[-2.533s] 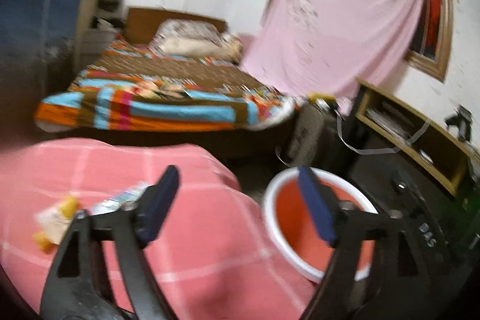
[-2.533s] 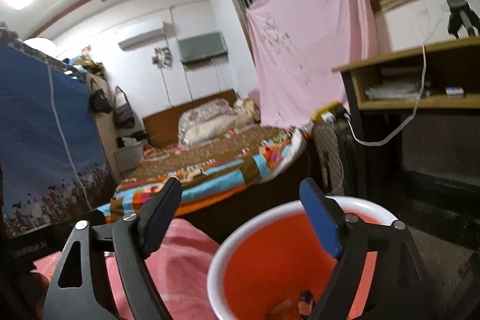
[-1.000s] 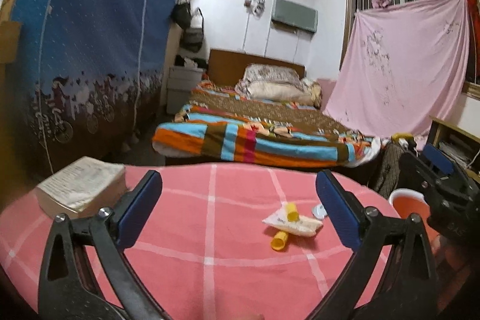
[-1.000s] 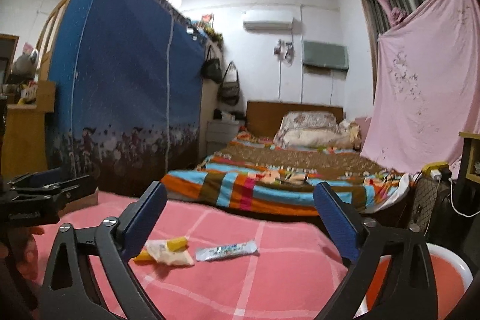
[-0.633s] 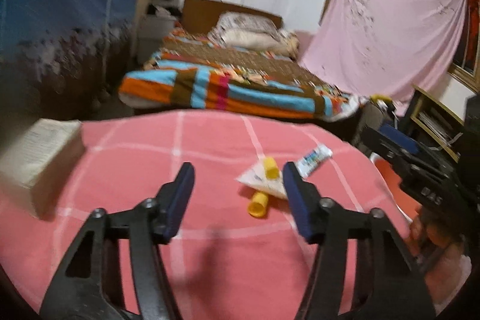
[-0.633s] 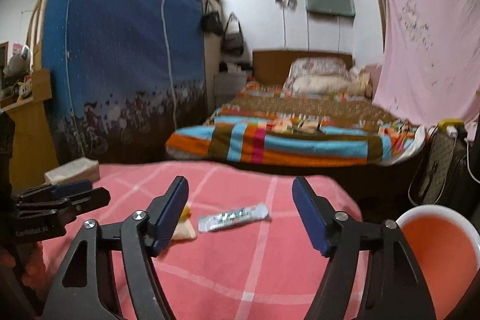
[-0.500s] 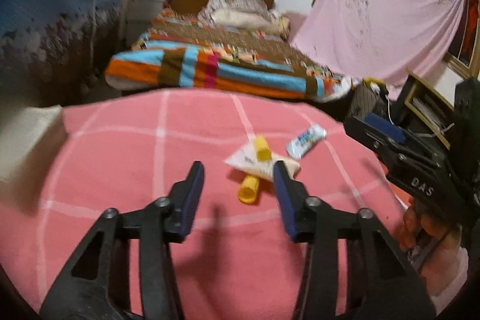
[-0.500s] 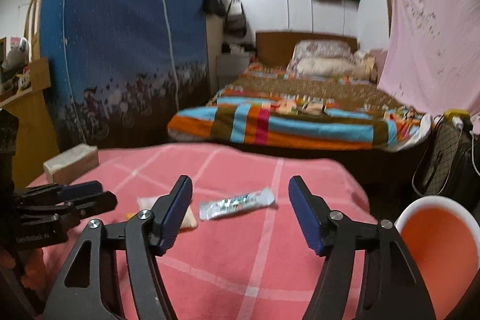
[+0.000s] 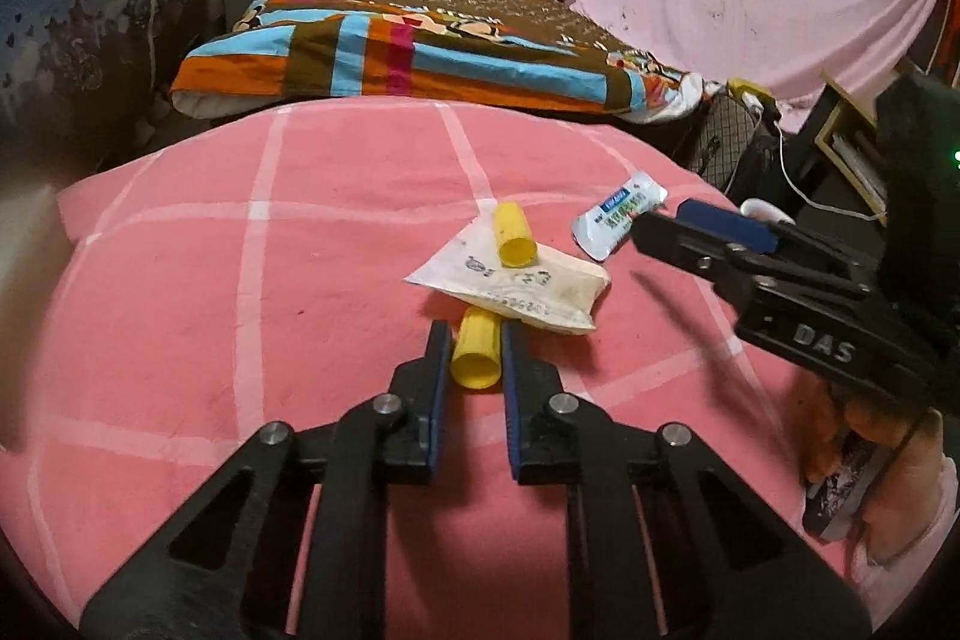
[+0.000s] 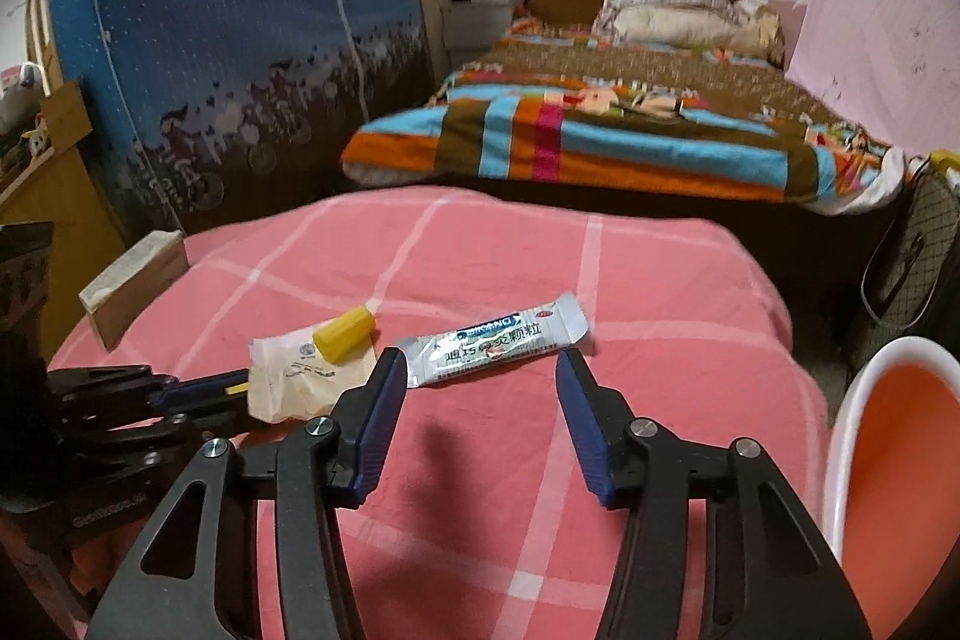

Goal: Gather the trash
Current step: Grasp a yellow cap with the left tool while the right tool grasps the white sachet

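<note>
On the pink checked tablecloth (image 9: 240,280) my left gripper (image 9: 474,340) is shut on a short yellow tube (image 9: 476,352), whose far end lies under a crumpled white paper wrapper (image 9: 528,286). A second yellow tube (image 9: 513,235) rests on that wrapper. A silver sachet (image 10: 498,337) lies just past the tips of my right gripper (image 10: 480,364). Its jaws are closing, with the sachet's near edge between the tips and the pads (image 10: 378,400) not touching it. In the right wrist view the left gripper (image 10: 234,388) shows at the wrapper's (image 10: 300,376) left edge.
An orange bin with a white rim (image 10: 888,460) stands off the table's right side. A thick book (image 10: 132,280) lies at the table's far left edge. Beyond the table are a bed with a striped blanket (image 10: 600,142) and a blue wardrobe (image 10: 240,10).
Both grippers tipped down toward the table and moved in on the trash. The left jaws went from wide open to shut on the near yellow tube. The right jaws narrowed around the sachet.
</note>
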Demonstrator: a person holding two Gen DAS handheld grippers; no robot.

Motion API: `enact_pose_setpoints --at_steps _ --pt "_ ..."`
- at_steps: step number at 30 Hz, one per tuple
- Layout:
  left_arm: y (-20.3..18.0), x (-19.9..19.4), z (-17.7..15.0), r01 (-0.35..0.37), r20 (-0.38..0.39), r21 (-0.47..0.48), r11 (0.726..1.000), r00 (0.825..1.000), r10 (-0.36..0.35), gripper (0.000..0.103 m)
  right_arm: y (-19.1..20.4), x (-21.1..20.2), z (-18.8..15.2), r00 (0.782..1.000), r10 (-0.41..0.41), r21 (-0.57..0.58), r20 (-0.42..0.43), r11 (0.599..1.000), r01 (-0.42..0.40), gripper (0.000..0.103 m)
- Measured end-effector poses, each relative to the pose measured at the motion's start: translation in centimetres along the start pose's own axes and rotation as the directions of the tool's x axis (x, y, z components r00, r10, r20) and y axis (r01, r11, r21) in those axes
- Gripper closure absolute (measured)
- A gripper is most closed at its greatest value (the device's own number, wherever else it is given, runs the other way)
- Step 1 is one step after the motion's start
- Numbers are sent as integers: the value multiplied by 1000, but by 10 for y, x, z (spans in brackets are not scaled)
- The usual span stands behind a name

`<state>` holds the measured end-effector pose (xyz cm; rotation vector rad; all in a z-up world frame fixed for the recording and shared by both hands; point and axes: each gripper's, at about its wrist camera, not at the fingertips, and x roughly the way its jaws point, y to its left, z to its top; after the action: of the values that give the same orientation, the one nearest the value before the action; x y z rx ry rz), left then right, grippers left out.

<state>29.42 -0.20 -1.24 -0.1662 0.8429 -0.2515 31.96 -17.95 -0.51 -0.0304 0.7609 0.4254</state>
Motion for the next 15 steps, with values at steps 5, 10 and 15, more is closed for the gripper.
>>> enact_pose_setpoints --at_steps 5,10,15 --pt "21 -11 0 -51 35 -99 994 998 54 103 7 16 9 998 -21 -14 -59 1000 20 52" --pt "40 -18 -3 -60 65 -210 976 995 75 103 9 32 21 994 -56 -13 -91 998 55 52" --pt "41 -19 -4 -52 78 -225 973 994 72 103 17 41 20 990 -102 -65 -100 993 96 52"
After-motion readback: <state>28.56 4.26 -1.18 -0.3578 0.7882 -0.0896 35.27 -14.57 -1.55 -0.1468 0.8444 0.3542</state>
